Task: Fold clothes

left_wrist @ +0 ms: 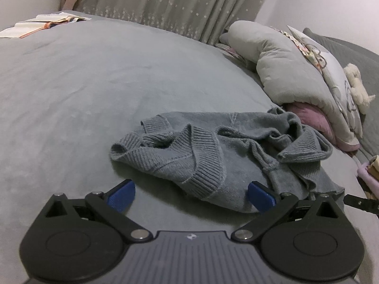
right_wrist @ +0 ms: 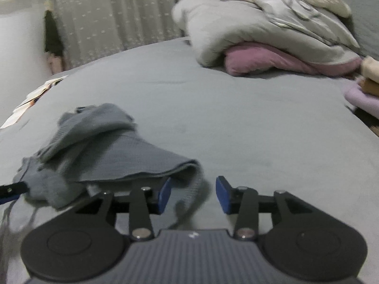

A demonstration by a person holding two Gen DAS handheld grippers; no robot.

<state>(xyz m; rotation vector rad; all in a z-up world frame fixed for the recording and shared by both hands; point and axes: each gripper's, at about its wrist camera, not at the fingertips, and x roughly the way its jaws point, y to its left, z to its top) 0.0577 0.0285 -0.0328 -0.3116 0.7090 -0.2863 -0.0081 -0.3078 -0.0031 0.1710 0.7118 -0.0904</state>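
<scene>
A grey knitted sweater lies crumpled on the grey bed. My left gripper is open, blue pads wide apart, with the sweater's near ribbed edge between them and its right pad against the cloth. In the right wrist view the sweater lies at the left. My right gripper is open at the sweater's right end; a fold of cloth sits by its left pad. The view is blurred. The tip of the other gripper shows at the far left.
A heap of grey and pink bedding with a plush toy lies at the right. Open books lie at the far left corner of the bed. A grey curtain hangs behind. Folded items sit at the right edge.
</scene>
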